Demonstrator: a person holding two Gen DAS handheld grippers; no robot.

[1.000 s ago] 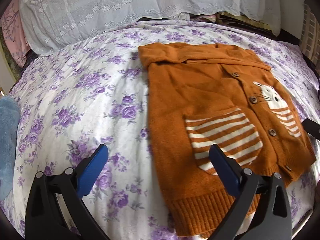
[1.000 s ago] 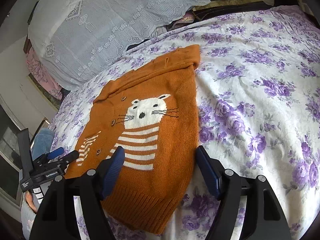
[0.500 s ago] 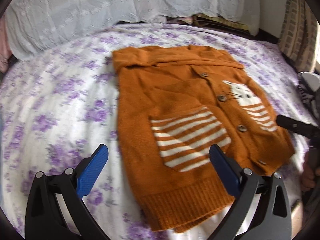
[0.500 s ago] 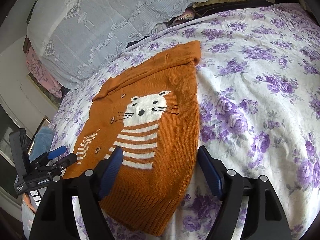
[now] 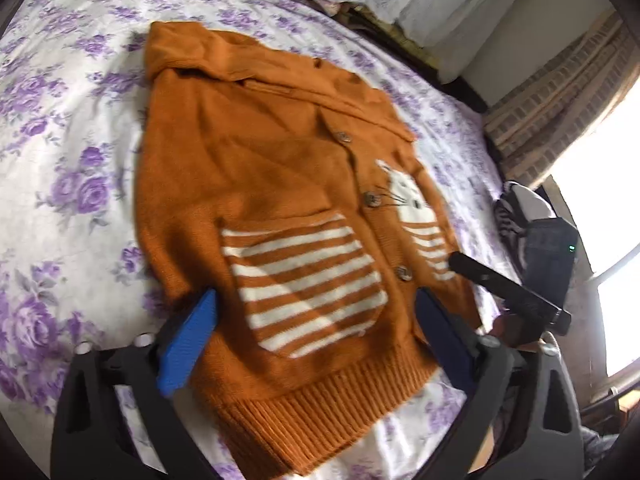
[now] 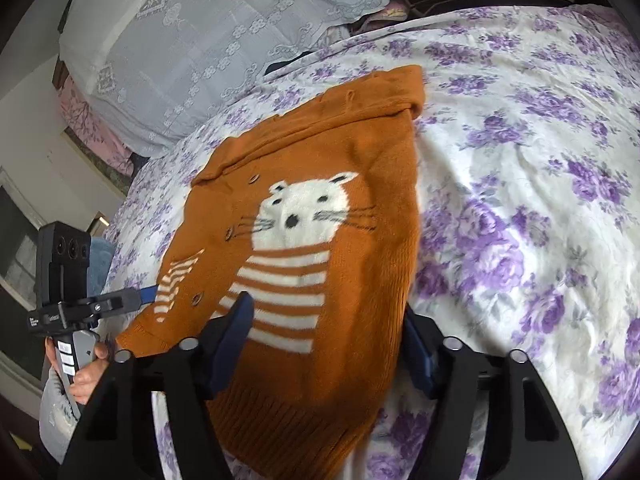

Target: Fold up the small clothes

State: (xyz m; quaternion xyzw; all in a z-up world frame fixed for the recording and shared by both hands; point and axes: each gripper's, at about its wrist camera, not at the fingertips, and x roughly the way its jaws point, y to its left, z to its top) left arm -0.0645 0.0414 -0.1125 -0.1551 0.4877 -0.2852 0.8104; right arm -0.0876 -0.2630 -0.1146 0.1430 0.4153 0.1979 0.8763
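The orange cardigan (image 5: pixel 256 184) lies flat on the flowered bedspread (image 5: pixel 60 152), buttoned, its collar toward the lace-covered pillows (image 6: pixel 192 40) and its ribbed hem toward me. My left gripper (image 5: pixel 316 332) hangs over the hem on the side with the striped pocket (image 5: pixel 304 288); its jaws are wide but closing, straddling the pocket with the blue pads clear of the knit. My right gripper (image 6: pixel 324 340) sits over the hem on the side with the white cat face (image 6: pixel 308 212); its jaws too are closing, the cardigan's lower edge between them, and I cannot tell whether the pads touch the wool yet. Neither has hold of anything.
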